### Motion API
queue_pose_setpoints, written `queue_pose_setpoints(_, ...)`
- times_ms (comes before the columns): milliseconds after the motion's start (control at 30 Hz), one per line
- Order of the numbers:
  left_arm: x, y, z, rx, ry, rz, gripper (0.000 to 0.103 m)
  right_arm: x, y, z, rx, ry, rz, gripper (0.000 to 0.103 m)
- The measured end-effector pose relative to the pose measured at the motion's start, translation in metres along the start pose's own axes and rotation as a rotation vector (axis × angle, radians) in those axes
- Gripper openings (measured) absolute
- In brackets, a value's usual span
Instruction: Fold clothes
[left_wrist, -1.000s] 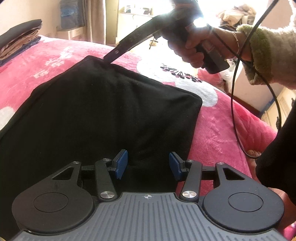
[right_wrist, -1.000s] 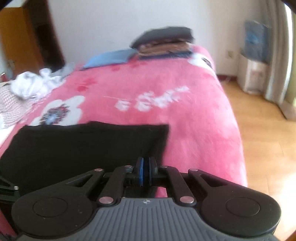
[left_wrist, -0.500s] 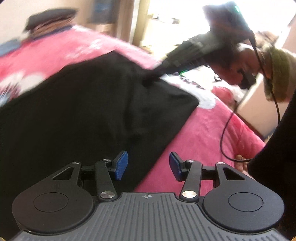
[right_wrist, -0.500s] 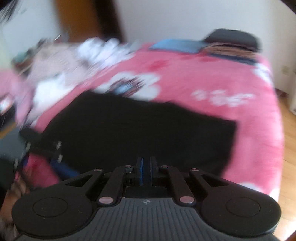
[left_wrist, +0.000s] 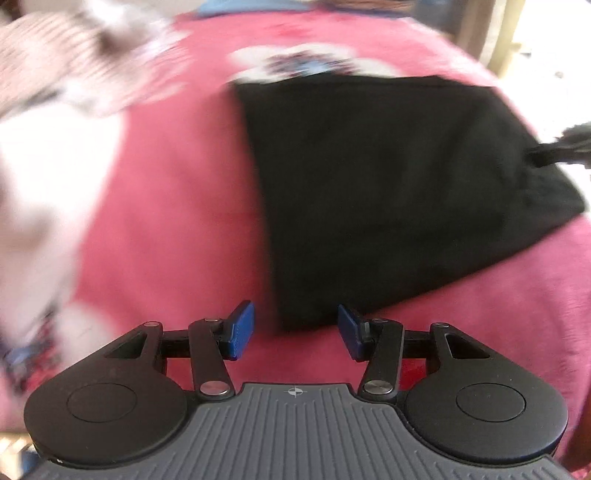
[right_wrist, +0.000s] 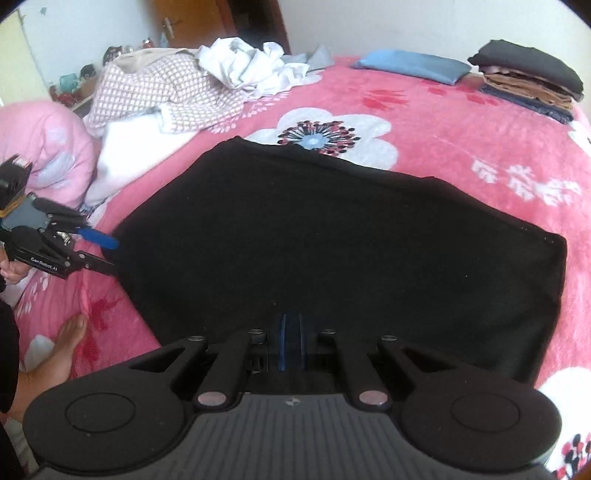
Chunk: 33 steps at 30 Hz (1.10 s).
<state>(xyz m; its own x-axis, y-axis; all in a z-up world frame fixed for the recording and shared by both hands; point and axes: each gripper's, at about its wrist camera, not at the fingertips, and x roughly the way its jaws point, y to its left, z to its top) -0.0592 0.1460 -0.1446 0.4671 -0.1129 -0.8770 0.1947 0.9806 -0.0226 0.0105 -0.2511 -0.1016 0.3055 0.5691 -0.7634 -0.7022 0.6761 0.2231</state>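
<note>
Lying ahead of left gripper (left_wrist: 295, 334) (apart): black garment (left_wrist: 399, 192)

The left wrist view is smeared by motion: left of the left gripper (left_wrist: 295, 330), a checked garment (left_wrist: 70, 55) and white cloth (left_wrist: 48, 173) are only streaks. Ahead and right, the right gripper (left_wrist: 554, 151) is cut by the edge. In the right wrist view, the black garment (right_wrist: 332, 240) runs under the gripper body, hiding its near edge.

Pink floral blanket (right_wrist: 424, 110) covers bed; blue pillow (right_wrist: 410, 66) at far edge; wooden door (right_wrist: 192, 22) behind.
</note>
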Motion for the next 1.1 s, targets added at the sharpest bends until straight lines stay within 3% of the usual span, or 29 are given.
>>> queue_pose_setpoints(100,-0.009,0.011,0.000,-0.020,-0.024,-0.012,0.050,-0.002,0.001,0.000,0.008,0.003,-0.013,0.007)
queue_pose_setpoints(233,-0.003,-0.003,0.004,0.097,-0.041,-0.053,0.048,-0.004,0.003,-0.002,0.012,0.015,-0.030,0.007)
queue_pose_setpoints(300,0.003,-0.008,0.004,0.138,-0.035,-0.066,0.041,-0.004,0.004,-0.003,0.012,0.020,-0.041,0.007)
queue_pose_setpoints(333,0.006,-0.009,0.002,0.158,-0.018,-0.055,0.033,-0.004,0.005,-0.004,0.008,0.022,-0.048,0.007)
queue_pose_setpoints(367,0.009,-0.011,0.000,0.178,-0.002,-0.043,0.033,-0.005,0.005,-0.004,0.005,0.023,-0.054,0.007)
queue_pose_setpoints(500,0.002,-0.007,-0.001,0.194,0.024,-0.012,0.033,-0.015,0.002,-0.013,0.002,0.043,-0.112,0.007)
queue_pose_setpoints(567,-0.011,-0.007,0.003,0.201,-0.011,0.017,0.036,-0.021,0.000,-0.020,0.003,0.054,-0.136,0.007)
queue_pose_setpoints(667,-0.026,-0.008,0.019,0.195,-0.092,0.023,0.039,-0.023,0.009,-0.023,-0.042,0.045,-0.118,0.007)
queue_pose_setpoints(733,-0.024,-0.015,0.032,0.188,-0.129,-0.018,0.039,-0.015,0.020,-0.022,-0.100,0.041,-0.090,0.007)
queue_pose_setpoints(867,0.005,-0.046,0.037,0.258,-0.087,-0.070,0.039,0.006,0.039,-0.028,-0.208,0.076,-0.043,0.007)
queue_pose_setpoints(1000,0.018,-0.042,0.017,0.272,0.000,-0.029,0.039,0.007,0.046,-0.051,-0.317,0.178,-0.032,0.007)
queue_pose_setpoints(1100,0.001,-0.035,0.022,0.256,-0.033,-0.023,0.039,-0.010,0.044,-0.052,-0.327,0.212,-0.022,0.007)
